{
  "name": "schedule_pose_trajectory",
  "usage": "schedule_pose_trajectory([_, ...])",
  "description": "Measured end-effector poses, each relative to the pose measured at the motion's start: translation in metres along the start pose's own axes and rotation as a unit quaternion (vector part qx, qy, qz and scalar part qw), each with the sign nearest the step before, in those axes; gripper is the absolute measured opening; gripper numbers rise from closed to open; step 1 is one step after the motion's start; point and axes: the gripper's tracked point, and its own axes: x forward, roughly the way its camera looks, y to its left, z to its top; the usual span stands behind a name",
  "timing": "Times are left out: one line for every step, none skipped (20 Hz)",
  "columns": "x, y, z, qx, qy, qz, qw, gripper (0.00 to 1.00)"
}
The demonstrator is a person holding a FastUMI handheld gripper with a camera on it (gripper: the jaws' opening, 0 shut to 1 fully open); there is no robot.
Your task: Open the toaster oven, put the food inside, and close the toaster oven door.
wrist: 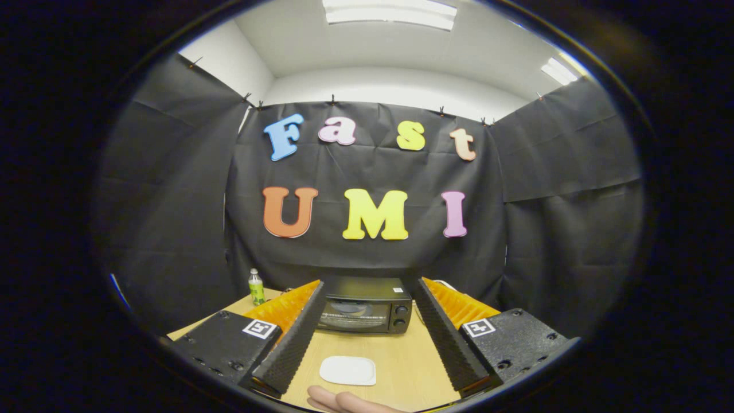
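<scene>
On the wooden tabletop [401,358] one black toaster oven [365,306] stands against the booth's cloth wall, door shut, just beyond the claw [367,307], whose two fingers are spread wide with nothing between them but bare wood and a single white plate [348,370] lying nearer, well short of the oven. One small green bottle [256,287] stands to the left of the oven, beside the left finger, clear of the path. Near the claw's base, part of one hand [344,402] is cut off, and any food is hard to make out.
</scene>
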Motion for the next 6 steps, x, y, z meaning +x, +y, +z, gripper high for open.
schedule_pose_trajectory([-0.0004,0.0013,-0.0014,0.003,0.003,0.004,1.000,1.00])
schedule_pose_trajectory([0.0012,0.0013,-0.0024,0.005,0.006,0.008,1.000,1.00])
schedule_pose_trajectory([0.0016,0.0012,-0.0031,0.007,0.007,0.011,1.000,1.00])
schedule_pose_trajectory([0.0021,0.0005,-0.0045,0.008,0.007,0.012,1.000,1.00])
schedule_pose_trajectory([0.0022,-0.0006,-0.0048,0.009,0.008,0.013,1.000,1.00])
schedule_pose_trajectory([0.0037,-0.0005,-0.0068,0.009,0.009,0.014,1.000,1.00])
